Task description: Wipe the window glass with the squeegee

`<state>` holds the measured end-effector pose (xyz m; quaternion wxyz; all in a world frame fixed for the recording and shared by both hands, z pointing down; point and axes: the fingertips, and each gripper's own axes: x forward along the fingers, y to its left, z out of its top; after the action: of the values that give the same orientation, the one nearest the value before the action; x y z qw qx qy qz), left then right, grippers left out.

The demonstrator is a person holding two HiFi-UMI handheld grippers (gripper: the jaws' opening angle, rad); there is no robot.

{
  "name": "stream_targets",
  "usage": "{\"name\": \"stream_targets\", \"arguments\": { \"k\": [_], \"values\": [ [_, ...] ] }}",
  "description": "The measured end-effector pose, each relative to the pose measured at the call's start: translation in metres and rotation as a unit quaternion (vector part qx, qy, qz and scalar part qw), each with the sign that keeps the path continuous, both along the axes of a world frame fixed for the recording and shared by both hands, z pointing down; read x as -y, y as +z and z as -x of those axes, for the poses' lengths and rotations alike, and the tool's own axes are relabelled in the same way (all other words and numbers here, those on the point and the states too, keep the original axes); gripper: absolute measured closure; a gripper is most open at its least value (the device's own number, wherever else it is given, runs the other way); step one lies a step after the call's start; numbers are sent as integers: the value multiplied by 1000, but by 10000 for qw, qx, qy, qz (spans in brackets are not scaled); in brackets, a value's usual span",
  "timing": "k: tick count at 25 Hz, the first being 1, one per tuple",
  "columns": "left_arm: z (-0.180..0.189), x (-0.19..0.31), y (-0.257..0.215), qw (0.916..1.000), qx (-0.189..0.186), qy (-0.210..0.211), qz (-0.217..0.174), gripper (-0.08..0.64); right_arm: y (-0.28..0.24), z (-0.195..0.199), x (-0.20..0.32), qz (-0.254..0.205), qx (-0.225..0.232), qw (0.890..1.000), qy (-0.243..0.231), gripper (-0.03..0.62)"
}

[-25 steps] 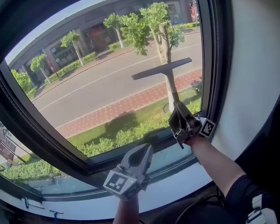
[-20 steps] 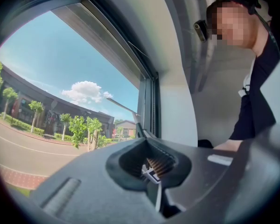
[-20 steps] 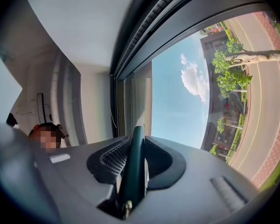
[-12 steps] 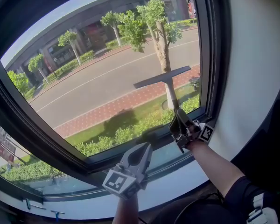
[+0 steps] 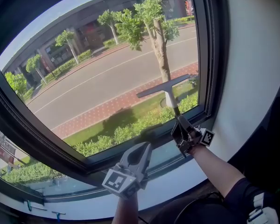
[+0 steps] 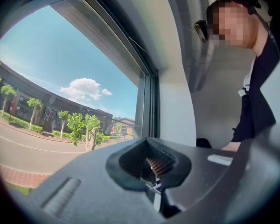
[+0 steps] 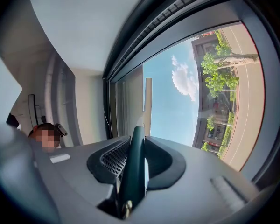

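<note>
Squeegee [image 5: 168,92] sits flat on the window glass [image 5: 60,55], low down and to the right. Its long blade is tilted a little and its handle points down. The right gripper [image 5: 179,124] is clamped tight on that dark green handle, just above the bottom of the dark window frame [image 5: 211,55]. The left gripper [image 5: 141,149] hangs nearer and lower, in front of the bottom of the frame. Its jaws are pressed together with nothing between them, and it is apart from the squeegee. Under the window runs a white sill [image 5: 175,181]. To the right of the frame is a plain white wall [image 5: 256,55]. Outside the glass there is a tree [image 5: 151,22] close by, then a strip of grass and bushes, a red brick path and a grey road [image 5: 98,85]. A long building stands on the far side, and more trees line the road. The sky is blue with a small white cloud [image 6: 84,88].
</note>
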<state>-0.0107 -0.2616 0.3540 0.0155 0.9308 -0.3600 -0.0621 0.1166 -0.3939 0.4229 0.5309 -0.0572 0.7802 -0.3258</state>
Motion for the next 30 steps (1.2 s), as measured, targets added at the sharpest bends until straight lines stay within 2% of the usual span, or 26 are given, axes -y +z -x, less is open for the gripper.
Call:
{"name": "stream_targets", "arguments": {
  "k": [14,30],
  "values": [
    [-4,-3,1,10000,43,50,65,558,65,-8,-22,699,-178,9974,-34,492],
    [-5,-2,6,9999,84,36,134,557,112,-7,-32,1171,-448,9921,-78,493]
  ]
}}
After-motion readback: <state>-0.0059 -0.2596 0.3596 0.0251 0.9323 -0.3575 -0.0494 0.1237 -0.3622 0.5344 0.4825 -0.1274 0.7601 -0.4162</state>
